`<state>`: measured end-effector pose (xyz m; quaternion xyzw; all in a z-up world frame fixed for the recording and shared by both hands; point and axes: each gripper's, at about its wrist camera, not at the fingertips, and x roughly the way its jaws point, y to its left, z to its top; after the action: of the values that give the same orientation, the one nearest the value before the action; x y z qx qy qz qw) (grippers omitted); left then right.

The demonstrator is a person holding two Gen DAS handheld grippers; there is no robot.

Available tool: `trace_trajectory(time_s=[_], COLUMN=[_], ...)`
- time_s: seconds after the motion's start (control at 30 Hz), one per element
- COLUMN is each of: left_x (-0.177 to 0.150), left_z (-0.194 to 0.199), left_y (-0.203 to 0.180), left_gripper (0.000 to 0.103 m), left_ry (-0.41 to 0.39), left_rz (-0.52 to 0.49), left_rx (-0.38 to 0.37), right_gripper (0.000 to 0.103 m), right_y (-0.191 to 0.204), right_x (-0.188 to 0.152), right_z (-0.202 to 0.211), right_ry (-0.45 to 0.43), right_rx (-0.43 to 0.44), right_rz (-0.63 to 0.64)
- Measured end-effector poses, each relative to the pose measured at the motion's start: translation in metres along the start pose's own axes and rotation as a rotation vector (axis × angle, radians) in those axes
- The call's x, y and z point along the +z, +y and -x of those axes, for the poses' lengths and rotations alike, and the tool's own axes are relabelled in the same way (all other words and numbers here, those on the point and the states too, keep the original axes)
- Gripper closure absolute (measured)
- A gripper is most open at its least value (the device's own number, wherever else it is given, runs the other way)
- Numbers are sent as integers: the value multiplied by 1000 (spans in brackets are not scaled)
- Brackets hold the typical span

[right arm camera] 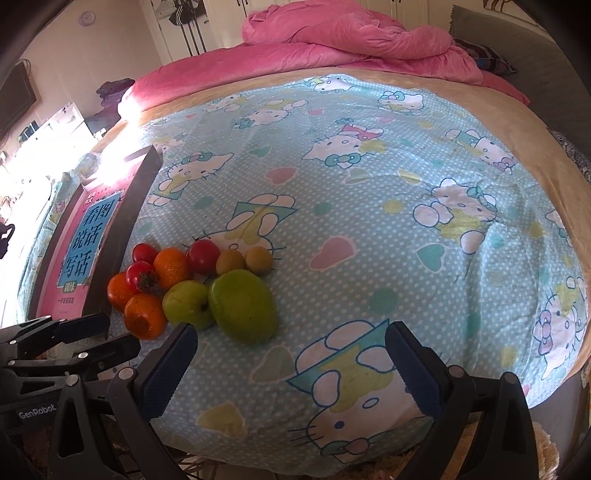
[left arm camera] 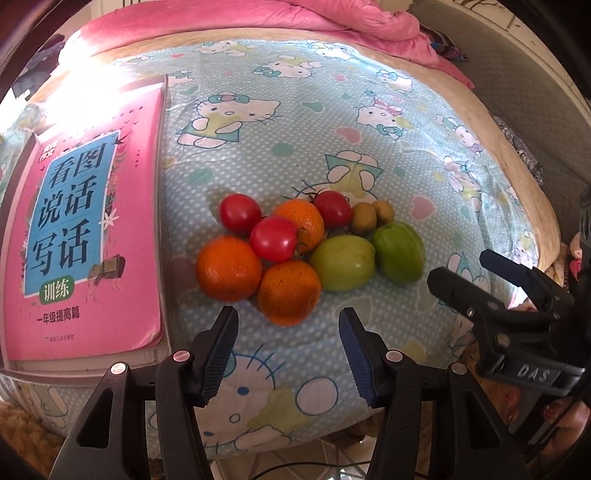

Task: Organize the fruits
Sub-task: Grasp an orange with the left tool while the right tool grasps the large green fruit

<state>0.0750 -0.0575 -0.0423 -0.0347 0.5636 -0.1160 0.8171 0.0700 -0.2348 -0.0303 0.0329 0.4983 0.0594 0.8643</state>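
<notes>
A cluster of fruit lies on the cartoon-cat bedsheet point(left arm camera: 369, 110): three oranges, the nearest orange point(left arm camera: 288, 291) in front, three red tomatoes point(left arm camera: 274, 238), two green fruits point(left arm camera: 343, 263) and two small kiwis point(left arm camera: 364, 218). My left gripper point(left arm camera: 288, 317) is open just short of the nearest orange, its jaws apart and touching nothing. In the right wrist view the same orange point(right arm camera: 144, 319) sits beside the left gripper point(right arm camera: 118, 330). My right gripper point(right arm camera: 291, 328) stands wide open over bare sheet, its left finger close to the large green fruit point(right arm camera: 242, 306).
A pink book point(left arm camera: 88, 236) lies on a dark-edged board point(right arm camera: 140, 206) left of the fruit. A pink quilt point(right arm camera: 351, 33) is heaped at the far end of the bed. The sheet's front edge drops off just below the grippers.
</notes>
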Motion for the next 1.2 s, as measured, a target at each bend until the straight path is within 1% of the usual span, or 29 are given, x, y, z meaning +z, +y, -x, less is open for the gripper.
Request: trace_trajectory(time_s=[0.23,0.5,0.63,0.67,0.73,0.8,0.83,0.87,0.93,0.97,1.03,1.07,1.13,1.2], left_x=[6,7,7,8,9,9,9,9,9,9,10,11,11,11], left_z=[-15,-20,-21,-22,-23,-25,-28,-29,-29,-29,-30,-30,-31,-32], left_y=[-6,-6,-7,-8,-9,-9,-9,-9,-10,-10,-8,-7,-7,-6], left_gripper=[45,45,46,48,50,59,62,62,61,61,61,61,61,61], left_ry=[19,21,20,19,17,21,28,28,21,22,21,20,20,15], left_rz=[-8,-11,-6,-4,2,7,7,9,15,16,28,32,37,46], left_rx=[76,107,114,118,117,102,89,90,89,87,77,72,67,63], right_gripper=[1,1,2,4,11,16,19,21,30,32,43,46,56,58], right_y=[1,-1,3,4,6,6,7,8,10,11,13,14,17,19], right_x=[2,7,10,10,11,11,11,11,13,13,13,13,13,12], right_z=[-8,-15,-24,-26,-28,-31,-32,-32,-35,-36,-40,-42,-44,-45], right_ry=[19,41,72,77,84,91,92,92,95,101,112,117,126,122], right_rx=[18,30,56,57,66,81,86,91,112,127,146,152,169,167], right_rz=[5,18,38,43,48,50,53,57,66,68,73,78,87,94])
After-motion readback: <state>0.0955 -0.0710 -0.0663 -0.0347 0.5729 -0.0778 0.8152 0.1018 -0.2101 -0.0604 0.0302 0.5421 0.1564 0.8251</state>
